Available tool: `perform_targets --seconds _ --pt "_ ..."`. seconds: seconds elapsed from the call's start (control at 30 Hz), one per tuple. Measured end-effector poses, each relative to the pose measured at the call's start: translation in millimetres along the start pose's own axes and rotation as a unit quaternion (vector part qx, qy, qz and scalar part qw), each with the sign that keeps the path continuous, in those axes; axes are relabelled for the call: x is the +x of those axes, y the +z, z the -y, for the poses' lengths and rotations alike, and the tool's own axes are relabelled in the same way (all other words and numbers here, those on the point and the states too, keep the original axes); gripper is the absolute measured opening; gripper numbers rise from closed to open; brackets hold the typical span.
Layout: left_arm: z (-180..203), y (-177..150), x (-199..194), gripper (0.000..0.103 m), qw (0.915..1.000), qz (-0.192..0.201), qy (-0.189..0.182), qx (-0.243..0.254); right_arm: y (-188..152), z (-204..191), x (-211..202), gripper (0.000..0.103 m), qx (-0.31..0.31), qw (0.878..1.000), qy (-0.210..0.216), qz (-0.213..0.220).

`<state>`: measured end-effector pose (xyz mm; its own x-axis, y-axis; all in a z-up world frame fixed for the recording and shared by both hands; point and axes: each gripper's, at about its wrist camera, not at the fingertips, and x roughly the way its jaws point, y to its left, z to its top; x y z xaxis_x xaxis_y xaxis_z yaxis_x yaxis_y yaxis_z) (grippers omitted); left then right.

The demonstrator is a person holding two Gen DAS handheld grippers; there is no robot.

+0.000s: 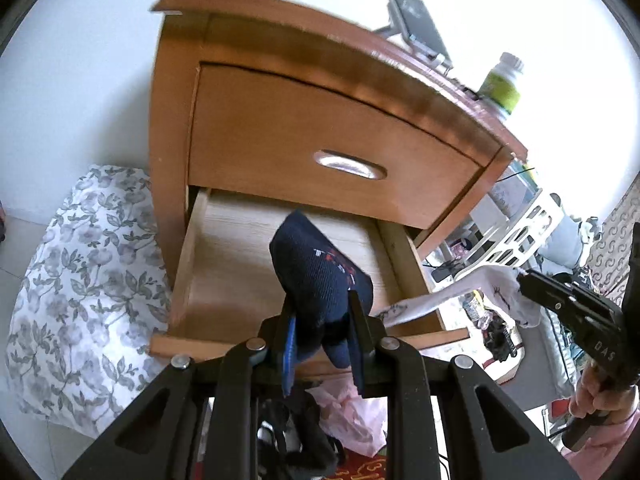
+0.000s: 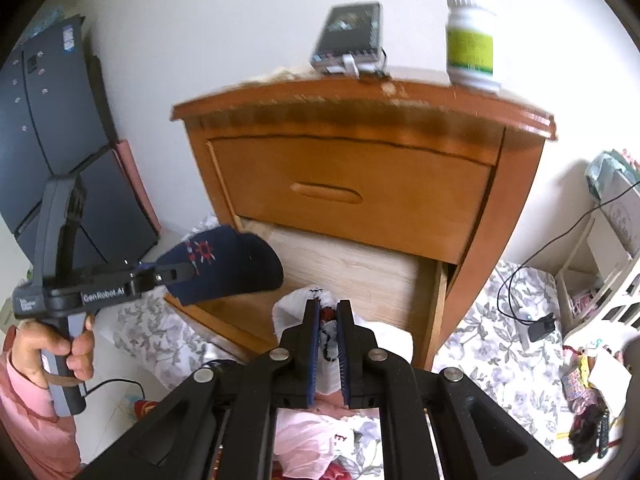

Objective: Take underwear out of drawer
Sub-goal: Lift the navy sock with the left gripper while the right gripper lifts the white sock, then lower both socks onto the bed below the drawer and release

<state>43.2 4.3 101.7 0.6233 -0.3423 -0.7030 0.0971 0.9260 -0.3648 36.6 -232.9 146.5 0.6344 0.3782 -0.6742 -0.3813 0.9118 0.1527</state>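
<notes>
White wall behind, wooden nightstand ahead, its lower drawer pulled open and looking bare. My left gripper is clamped on the navy underwear, above the drawer's front edge. My right gripper pinches the white underwear near the drawer's right corner. Best: keep both grips firm, lift clear of the front rail without snagging.

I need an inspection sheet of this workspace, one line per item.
Surface: nightstand top holds a bottle and a device on a stand.
Job's things: lower drawer open; navy garment and white garment lifted out.
Clutter: pink clothes below.
Grippers: left tool shut on navy garment; right tool shut on white garment.
Cables: black cable at right.
Surroundings: floral bedding, white wall.
</notes>
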Motion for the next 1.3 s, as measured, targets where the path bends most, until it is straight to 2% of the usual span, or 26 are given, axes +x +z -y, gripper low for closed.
perform_targets --seconds 0.27,0.53,0.87,1.3 --pt "12.2 -15.7 -46.4 0.023 0.9993 0.036 -0.004 0.008 0.6 -34.8 -59.0 0.009 -0.035 0.998 0.003 0.050" --pt "22.9 -34.6 -68.6 0.023 0.9986 0.047 -0.011 0.020 -13.2 -63.5 -89.3 0.009 -0.059 0.996 0.007 0.066" --pt "33.9 -58.1 -65.4 0.023 0.9989 0.026 -0.015 0.035 -34.5 -76.5 -80.9 0.009 -0.063 0.997 0.012 0.044" --pt "27.3 -74.5 -28.2 0.023 0.9993 -0.022 0.001 0.029 -58.2 -72.7 -35.9 0.009 -0.051 0.999 0.010 -0.010"
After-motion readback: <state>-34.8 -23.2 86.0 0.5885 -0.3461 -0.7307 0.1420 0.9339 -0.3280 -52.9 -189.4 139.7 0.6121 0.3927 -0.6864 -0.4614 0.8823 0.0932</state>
